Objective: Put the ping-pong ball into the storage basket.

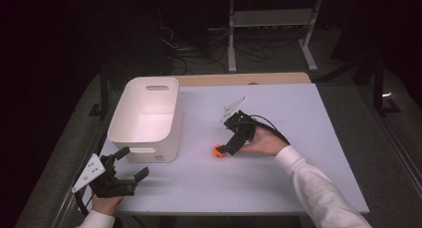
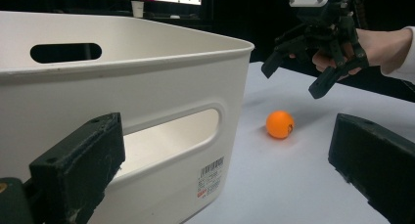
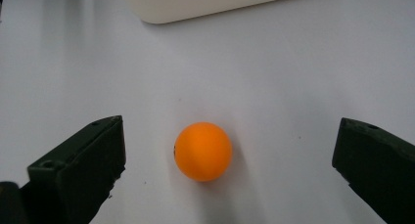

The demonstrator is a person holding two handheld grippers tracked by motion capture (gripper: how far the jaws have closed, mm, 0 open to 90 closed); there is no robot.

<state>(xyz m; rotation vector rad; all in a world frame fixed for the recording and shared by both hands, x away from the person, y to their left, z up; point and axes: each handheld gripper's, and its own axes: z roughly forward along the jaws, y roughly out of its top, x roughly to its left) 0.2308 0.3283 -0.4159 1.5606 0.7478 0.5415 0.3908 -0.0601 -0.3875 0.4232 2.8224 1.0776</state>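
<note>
We see a plain orange ball (image 3: 203, 151) with a small dark mark on its side, lying on a pale, unpatterned worktop (image 1: 278, 168) at the middle of the frame. The bin (image 1: 144, 119) at left is off-white, with a barcode label printed in black and red. Both grippers have black fingers (image 3: 80, 165), and the sleeve (image 1: 318, 188) at lower right is white.

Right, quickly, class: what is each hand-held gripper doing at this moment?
Left hand-held gripper: open, holding nothing, beside the white bin.
Right hand-held gripper: open, jaws either side of the orange ball, not yet gripping it.
</note>
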